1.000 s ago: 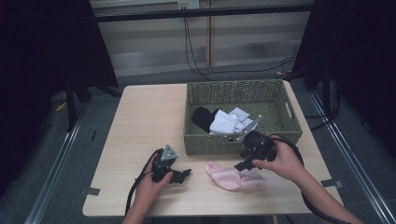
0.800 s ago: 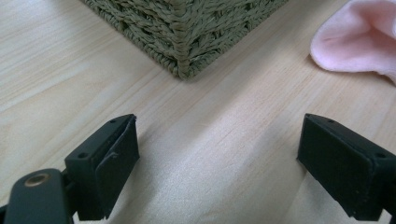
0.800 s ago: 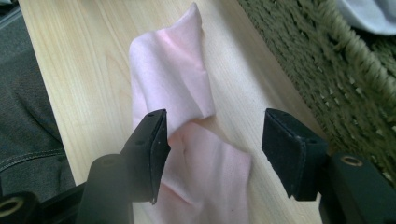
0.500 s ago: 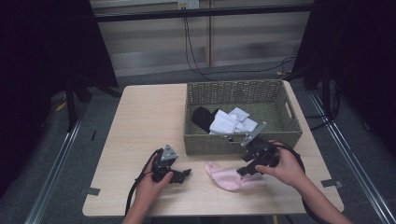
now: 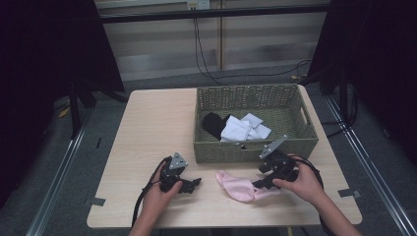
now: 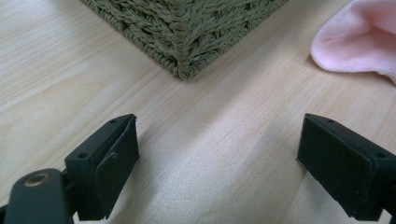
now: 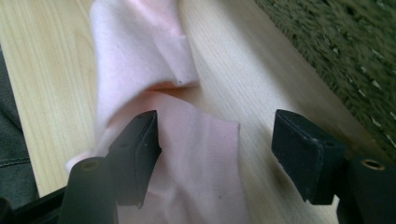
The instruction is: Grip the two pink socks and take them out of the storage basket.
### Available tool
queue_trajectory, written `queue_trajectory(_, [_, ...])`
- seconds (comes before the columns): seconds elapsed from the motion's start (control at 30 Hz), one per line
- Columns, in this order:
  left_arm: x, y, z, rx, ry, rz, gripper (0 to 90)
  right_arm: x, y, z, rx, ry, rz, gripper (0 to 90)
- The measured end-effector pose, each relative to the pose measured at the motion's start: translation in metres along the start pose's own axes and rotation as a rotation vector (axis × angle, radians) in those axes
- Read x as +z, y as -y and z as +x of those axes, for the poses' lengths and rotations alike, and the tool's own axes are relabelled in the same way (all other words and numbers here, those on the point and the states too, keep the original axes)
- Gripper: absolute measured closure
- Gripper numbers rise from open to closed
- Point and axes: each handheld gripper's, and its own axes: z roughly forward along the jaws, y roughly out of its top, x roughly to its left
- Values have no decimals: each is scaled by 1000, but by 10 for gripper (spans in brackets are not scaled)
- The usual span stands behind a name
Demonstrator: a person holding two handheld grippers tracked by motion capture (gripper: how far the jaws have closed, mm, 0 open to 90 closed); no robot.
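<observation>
Pink cloth [image 5: 239, 186] is spread on the wooden bench [image 5: 147, 132], just in front of the wicker basket [image 5: 255, 150]. Its near end is straddled by the right tool [image 5: 259, 184], whose jaws have just been opening and are not pressed on it. The left tool [image 5: 193, 184] is held open over bare wood, well apart from the cloth.
</observation>
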Motion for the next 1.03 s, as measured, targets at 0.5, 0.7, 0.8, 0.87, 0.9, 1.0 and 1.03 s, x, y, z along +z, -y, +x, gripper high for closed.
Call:
queue_trajectory(0.5, [0, 0, 0, 0, 0, 0, 119, 3, 20, -6, 39, 0, -60, 288])
queue_trajectory(0.7, [0, 0, 0, 0, 0, 0, 119, 6, 24, -7, 33, 2, -76, 283])
queue_trajectory(0.8, [0, 0, 0, 1, 0, 1, 119, 6, 26, -6, 32, 3, -87, 280])
queue_trajectory(0.87, [0, 0, 0, 0, 0, 0, 119, 6, 27, -5, 37, 2, -103, 278])
queue_trajectory(0.9, [0, 0, 0, 0, 0, 0, 119, 6, 28, -5, 37, 4, -107, 278])
queue_trajectory(1.0, [0, 0, 0, 0, 0, 1, 119, 6, 28, -5, 32, 10, -107, 277])
queue_trajectory(1.03, [0, 0, 0, 0, 0, 0, 119, 6, 29, -4, 32, 12, -106, 277])
